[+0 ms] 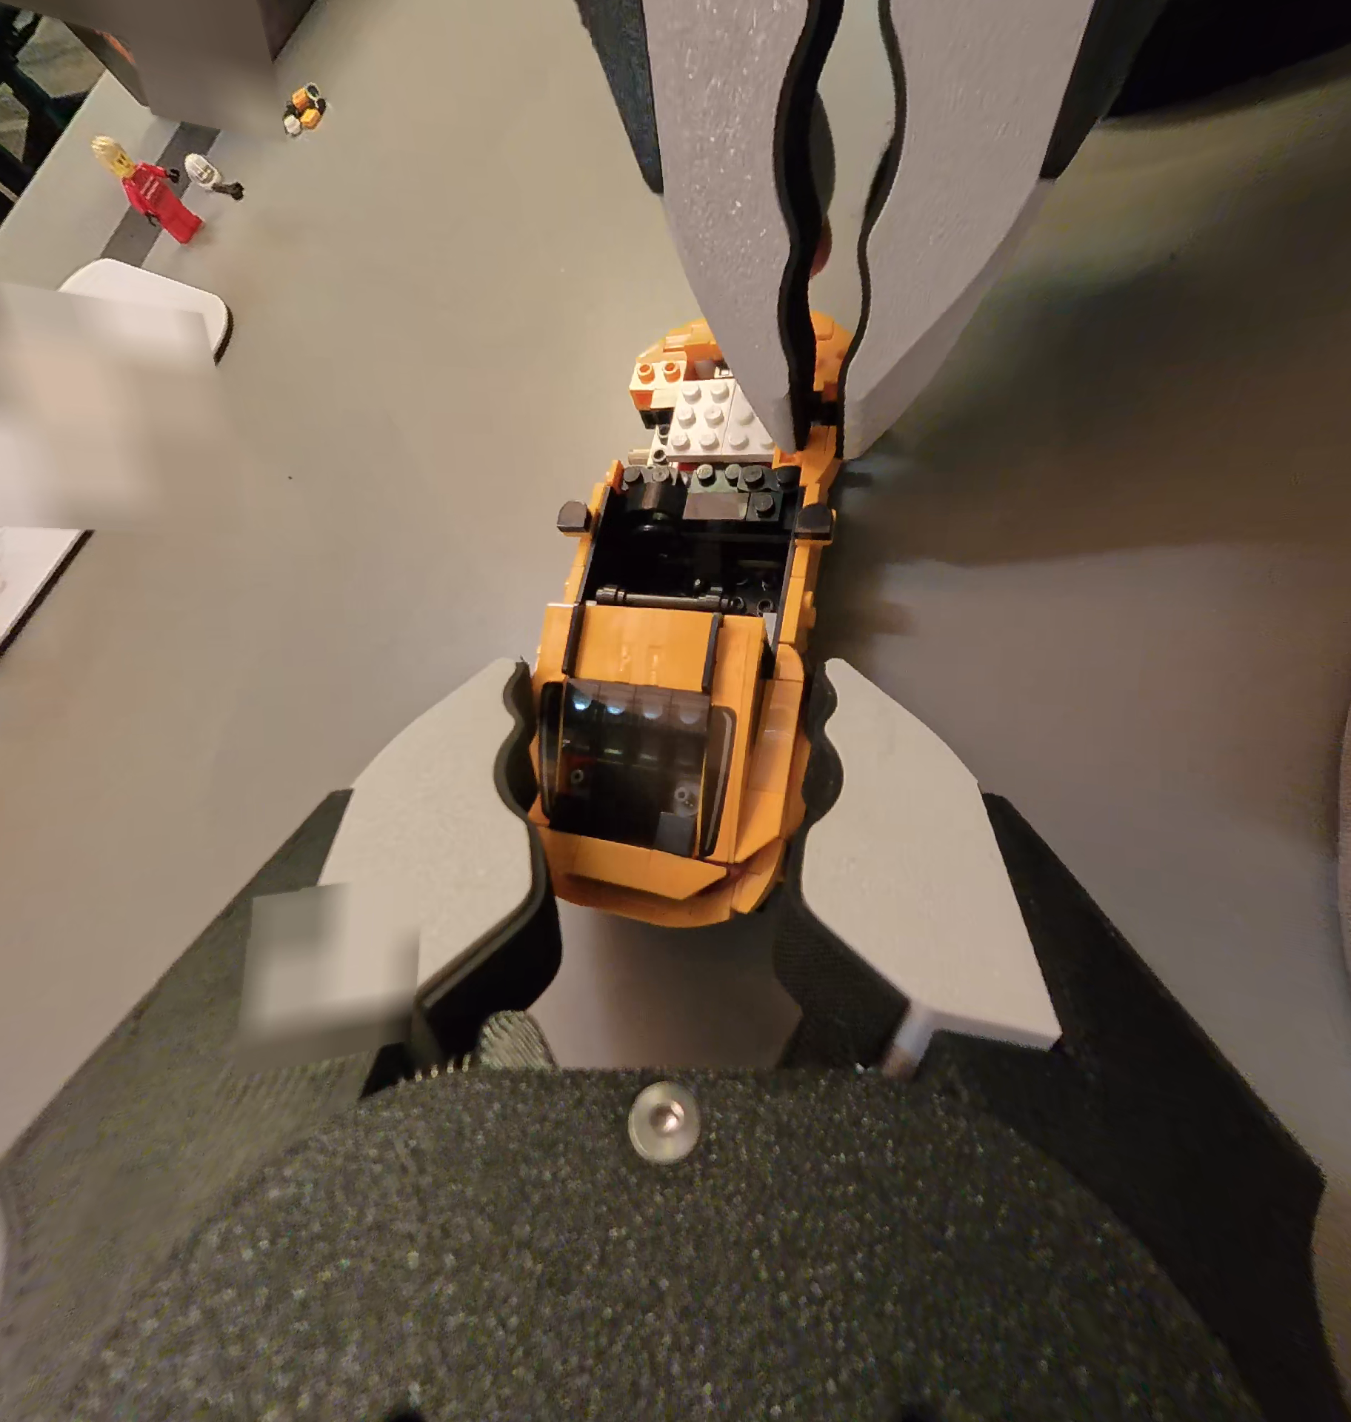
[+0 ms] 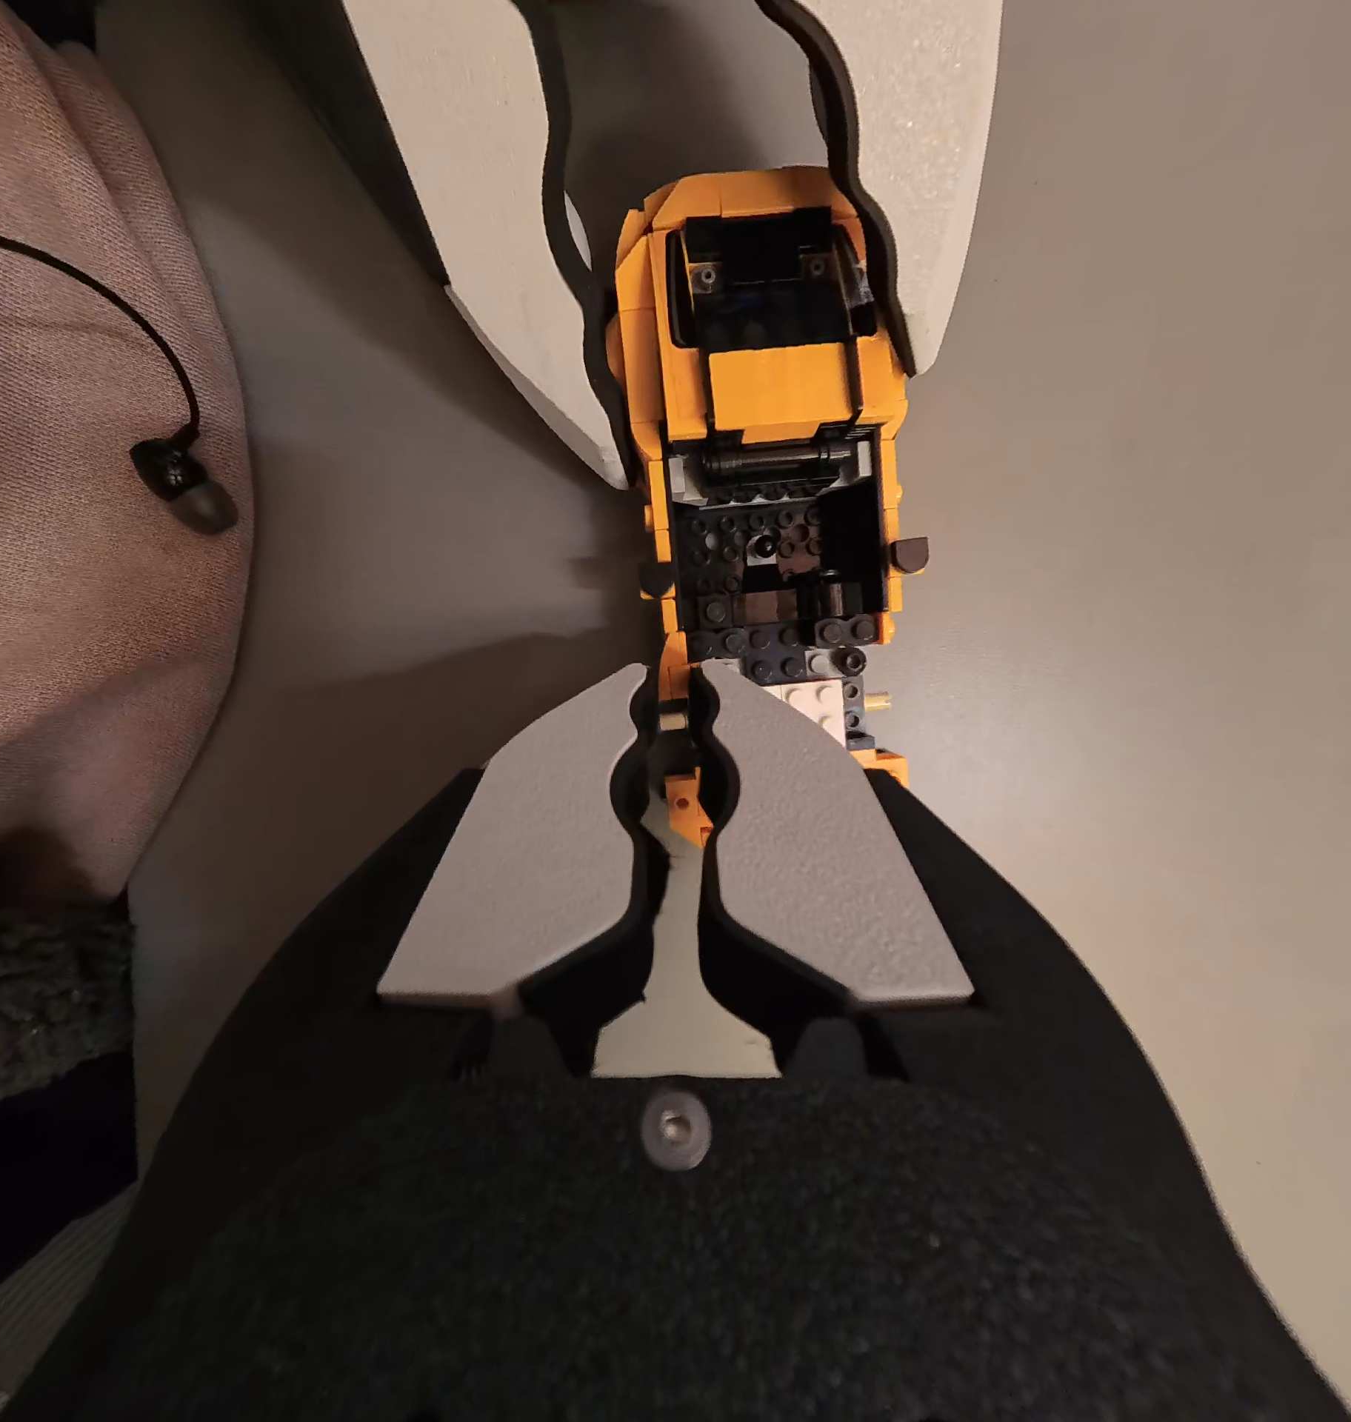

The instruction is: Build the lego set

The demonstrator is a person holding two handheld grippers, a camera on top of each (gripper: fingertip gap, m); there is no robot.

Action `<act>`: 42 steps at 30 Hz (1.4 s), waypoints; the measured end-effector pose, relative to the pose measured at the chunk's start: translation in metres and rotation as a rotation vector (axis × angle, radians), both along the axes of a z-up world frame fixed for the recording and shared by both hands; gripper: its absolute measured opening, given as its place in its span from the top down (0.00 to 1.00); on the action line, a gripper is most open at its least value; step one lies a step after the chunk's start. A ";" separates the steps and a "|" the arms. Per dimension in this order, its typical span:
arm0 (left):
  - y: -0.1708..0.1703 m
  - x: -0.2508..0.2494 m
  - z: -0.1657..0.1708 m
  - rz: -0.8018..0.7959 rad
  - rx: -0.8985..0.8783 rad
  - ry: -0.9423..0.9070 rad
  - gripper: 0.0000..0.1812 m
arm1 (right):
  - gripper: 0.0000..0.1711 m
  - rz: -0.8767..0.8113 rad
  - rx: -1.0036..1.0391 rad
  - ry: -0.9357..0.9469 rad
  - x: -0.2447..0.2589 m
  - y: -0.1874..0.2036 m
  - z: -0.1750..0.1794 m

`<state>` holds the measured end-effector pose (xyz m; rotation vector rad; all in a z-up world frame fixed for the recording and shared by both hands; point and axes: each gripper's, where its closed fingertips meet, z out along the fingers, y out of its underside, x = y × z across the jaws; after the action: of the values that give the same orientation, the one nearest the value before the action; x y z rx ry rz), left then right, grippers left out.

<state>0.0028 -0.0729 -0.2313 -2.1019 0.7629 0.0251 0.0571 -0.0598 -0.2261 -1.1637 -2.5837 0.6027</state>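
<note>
Place: I'm working at what looks like a home desk or hobby table, though I can't tell for sure.
Surface: I'm leaning over a plain grey tabletop point(image 1: 395, 431), lit warmly from one side.
Toys: a red-suited minifigure point(image 1: 153, 192) and a few loose bricks point(image 1: 304, 109) are lying at the far edge.
Paper: a printed booklet point(image 1: 11, 592) is sitting at the left rim.
Personal things: a black earphone point(image 2: 184, 481) is dangling over pinkish fabric point(image 2: 80, 385) beside me.

tools: 2 point(image 1: 668, 758) point(image 2: 668, 692) | orange car point(image 1: 688, 631): 1 | minifigure point(image 1: 153, 192): 1 | earbud point(image 2: 184, 485): 1
</note>
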 end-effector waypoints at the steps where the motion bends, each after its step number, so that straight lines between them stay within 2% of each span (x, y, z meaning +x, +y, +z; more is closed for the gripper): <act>1: 0.000 0.000 0.000 -0.010 0.001 0.000 0.63 | 0.92 0.000 -0.015 0.006 0.001 0.000 0.002; 2: 0.000 0.000 0.000 -0.026 0.006 0.004 0.63 | 0.83 -0.004 -0.043 0.008 0.003 0.000 0.007; 4: 0.000 -0.002 0.001 -0.088 0.024 0.019 0.63 | 0.76 -0.031 -0.079 0.017 0.009 0.011 0.017; 7: 0.000 -0.005 0.002 -0.225 0.033 0.010 0.63 | 0.68 -0.070 -0.010 0.012 0.018 0.043 0.005; 10: 0.006 -0.013 0.003 -0.295 0.052 -0.002 0.60 | 0.64 -0.082 -0.081 -0.011 0.020 0.037 -0.013; 12: 0.011 -0.024 0.002 -0.283 0.054 0.013 0.58 | 0.65 -0.078 -0.073 0.014 0.017 0.034 -0.019; 16: 0.017 -0.037 -0.001 -0.216 0.033 -0.031 0.59 | 0.75 -0.159 -0.108 0.106 0.008 0.038 -0.019; 24: 0.050 -0.053 -0.002 -0.036 0.035 0.009 0.60 | 0.66 -0.301 -0.148 0.246 -0.010 0.075 -0.006; 31: 0.085 -0.070 -0.001 0.052 -0.031 -0.003 0.60 | 0.77 -0.423 -0.149 0.329 -0.032 0.111 -0.007; 36: 0.089 -0.070 0.003 0.110 -0.148 -0.093 0.60 | 0.77 -0.464 -0.192 0.373 -0.032 0.117 -0.003; 42: 0.084 -0.070 0.012 0.179 -0.318 -0.323 0.60 | 0.77 -0.468 -0.202 0.437 -0.035 0.118 0.007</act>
<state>-0.0674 0.0106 -0.2198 -2.3896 0.4027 -0.3514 0.0225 0.0580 -0.2193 -1.4446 -1.8401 0.8967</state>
